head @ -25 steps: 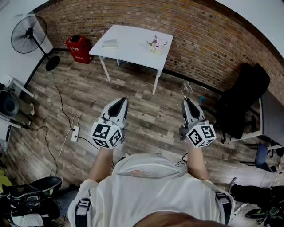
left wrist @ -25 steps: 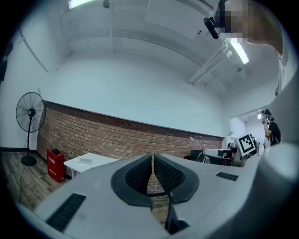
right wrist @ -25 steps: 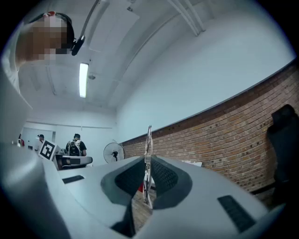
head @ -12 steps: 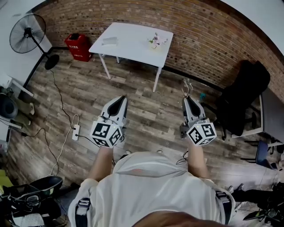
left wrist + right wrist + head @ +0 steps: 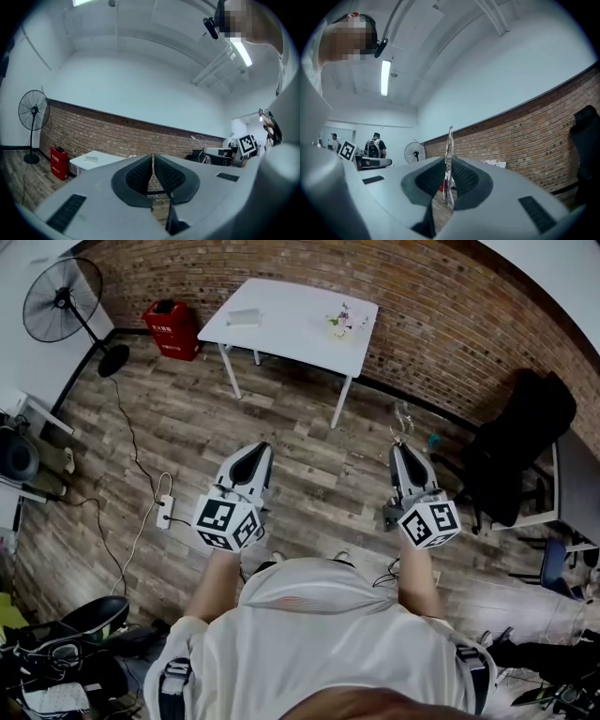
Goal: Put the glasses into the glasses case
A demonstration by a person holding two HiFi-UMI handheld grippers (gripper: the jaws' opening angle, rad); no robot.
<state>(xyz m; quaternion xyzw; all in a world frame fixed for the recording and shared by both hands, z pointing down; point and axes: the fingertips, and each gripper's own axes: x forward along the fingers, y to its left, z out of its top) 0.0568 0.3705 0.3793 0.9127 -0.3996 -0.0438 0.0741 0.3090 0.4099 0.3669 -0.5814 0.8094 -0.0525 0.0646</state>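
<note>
Far ahead sits the flat pale case [image 5: 242,317], right gripper [image 5: 405,451] pinching thin wire glasses [image 5: 449,140] upright, left gripper [image 5: 253,454] closed, empty.

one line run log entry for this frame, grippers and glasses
left gripper: shut, empty | right gripper: shut on glasses | white table: ahead, apart from both

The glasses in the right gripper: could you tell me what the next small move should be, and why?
Probably step toward the white table: the right gripper is shut on the glasses, and the table, bearing what may be the case, stands well ahead.
</note>
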